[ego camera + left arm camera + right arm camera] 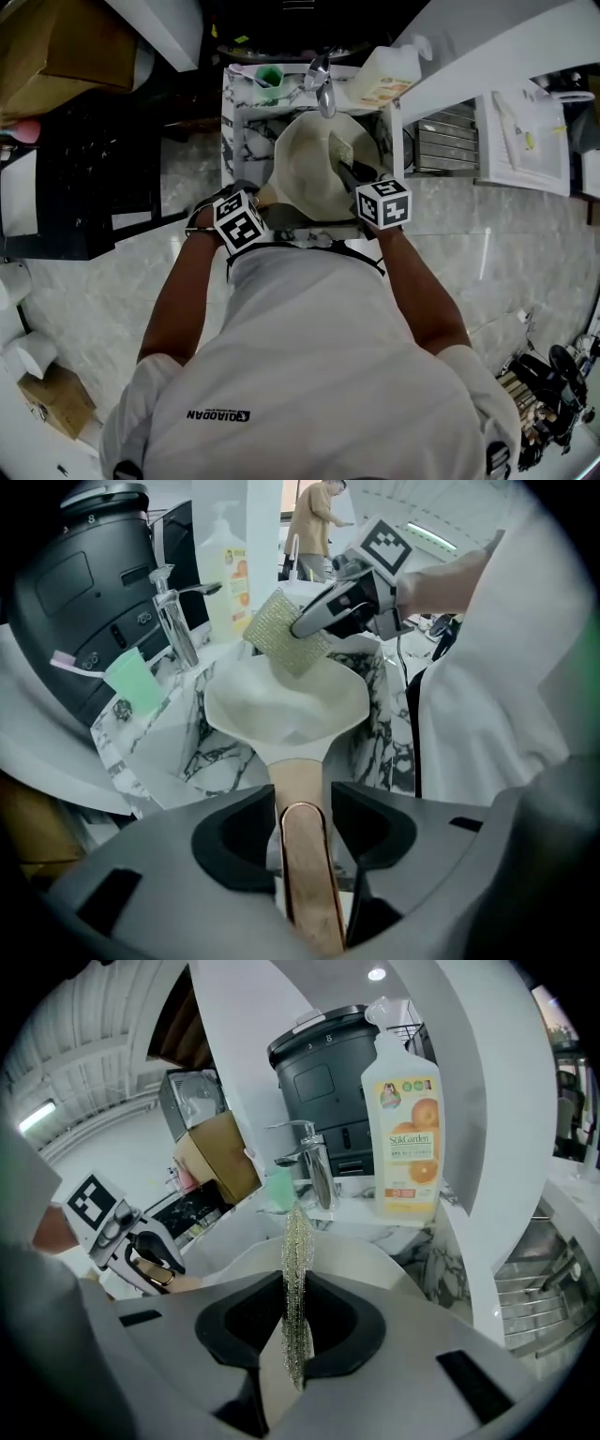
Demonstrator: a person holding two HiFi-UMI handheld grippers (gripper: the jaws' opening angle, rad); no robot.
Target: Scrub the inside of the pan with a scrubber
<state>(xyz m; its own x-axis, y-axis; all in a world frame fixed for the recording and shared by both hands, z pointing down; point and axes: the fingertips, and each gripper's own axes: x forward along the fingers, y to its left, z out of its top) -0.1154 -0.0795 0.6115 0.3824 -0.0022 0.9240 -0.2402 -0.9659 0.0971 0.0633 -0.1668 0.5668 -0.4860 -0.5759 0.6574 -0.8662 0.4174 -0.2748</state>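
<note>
A cream pan (314,169) lies in the marble sink (234,131), its wooden handle (305,855) with a copper end pointing toward me. My left gripper (304,803) straddles that handle near its end; the jaws stand open with slim gaps either side of the handle. In the head view the left gripper (265,202) is at the pan's near left rim. My right gripper (298,1312) is shut on a flat yellow-green mesh scrubber (298,1269), held edge-up. The scrubber (339,148) hangs over the pan's right half, just above the inside.
A chrome faucet (323,89) rises behind the pan. An orange-label soap bottle (406,1143) stands at the sink's back right, a green cup (269,75) with a toothbrush at the back left. A metal drying rack (445,136) lies right of the sink.
</note>
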